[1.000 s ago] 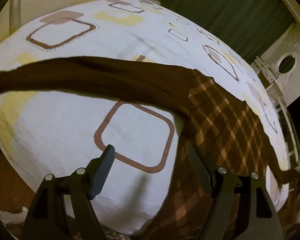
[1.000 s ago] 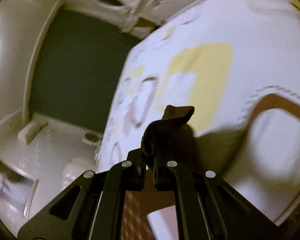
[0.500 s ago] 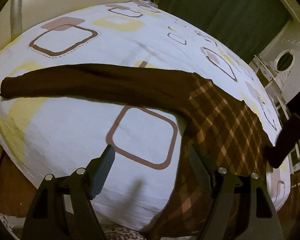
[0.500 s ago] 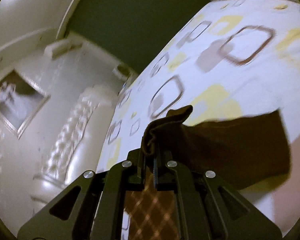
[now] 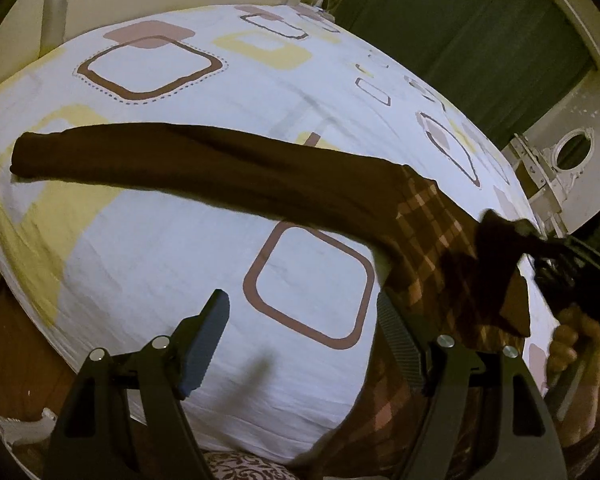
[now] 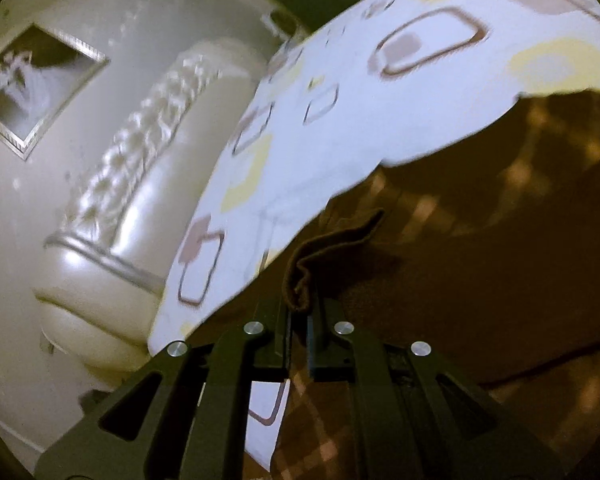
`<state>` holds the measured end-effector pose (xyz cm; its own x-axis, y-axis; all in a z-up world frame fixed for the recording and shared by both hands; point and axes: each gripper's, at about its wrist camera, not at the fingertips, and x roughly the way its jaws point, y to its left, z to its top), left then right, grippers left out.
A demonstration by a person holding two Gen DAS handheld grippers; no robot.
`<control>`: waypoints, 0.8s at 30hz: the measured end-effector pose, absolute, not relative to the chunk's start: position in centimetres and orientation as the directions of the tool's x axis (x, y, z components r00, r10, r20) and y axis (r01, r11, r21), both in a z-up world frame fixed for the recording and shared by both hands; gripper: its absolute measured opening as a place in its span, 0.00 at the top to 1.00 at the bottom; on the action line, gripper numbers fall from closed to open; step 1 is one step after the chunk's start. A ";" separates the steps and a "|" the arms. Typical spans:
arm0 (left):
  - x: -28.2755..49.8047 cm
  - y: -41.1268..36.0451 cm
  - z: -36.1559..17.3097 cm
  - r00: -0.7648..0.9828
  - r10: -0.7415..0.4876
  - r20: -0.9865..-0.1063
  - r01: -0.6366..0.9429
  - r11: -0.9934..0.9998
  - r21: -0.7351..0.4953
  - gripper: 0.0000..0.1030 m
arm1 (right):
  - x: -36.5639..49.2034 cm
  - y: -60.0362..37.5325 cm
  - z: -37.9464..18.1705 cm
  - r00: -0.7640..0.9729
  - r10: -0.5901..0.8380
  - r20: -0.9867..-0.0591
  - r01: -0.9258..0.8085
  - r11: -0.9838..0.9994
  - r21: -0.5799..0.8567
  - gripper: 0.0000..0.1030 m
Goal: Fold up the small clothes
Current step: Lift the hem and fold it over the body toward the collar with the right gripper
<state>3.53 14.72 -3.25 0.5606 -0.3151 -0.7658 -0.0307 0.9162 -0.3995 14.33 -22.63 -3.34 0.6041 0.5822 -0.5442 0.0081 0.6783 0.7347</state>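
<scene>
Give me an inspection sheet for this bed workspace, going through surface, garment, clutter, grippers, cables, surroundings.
Surface: bedsheet, white with brown and yellow squares.
Job's things: brown sweater with checked body; left sleeve laid out flat; right sleeve cuff lifted over the body.
Clutter: nothing seen.
Grippers: left gripper open, empty, above the sheet; right gripper shut on the cuff.
Cables: nothing seen.
Surroundings: cream padded headboard, green curtain, framed picture.

My right gripper shows only partly at the left view's edge, its fingertips buried in the brown sleeve; the checked garment runs off frame below, and the headboard blurs.
</scene>
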 end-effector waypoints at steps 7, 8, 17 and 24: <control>3.8 15.0 -3.5 0.558 -0.320 -0.766 -0.037 0.912 -0.408 0.27 | 15.3 -17.5 -6.0 0.518 0.603 -0.607 -0.034 0.724 0.689 0.95; 3.8 15.0 -3.6 0.557 -0.321 -0.766 -0.038 0.911 -0.410 0.27 | 15.3 -17.1 -6.4 0.507 0.603 -0.616 -0.034 0.728 0.685 0.95; 4.1 14.3 -4.1 0.540 -0.344 -0.768 -0.019 0.907 -0.420 0.27 | 15.8 -14.7 -9.4 0.463 0.574 -0.676 -0.012 0.766 0.643 0.91; 4.2 13.4 -4.3 0.534 -0.352 -0.769 -0.006 0.907 -0.420 0.27 | 15.8 -14.3 -11.3 0.444 0.631 -0.636 0.017 0.704 0.710 0.71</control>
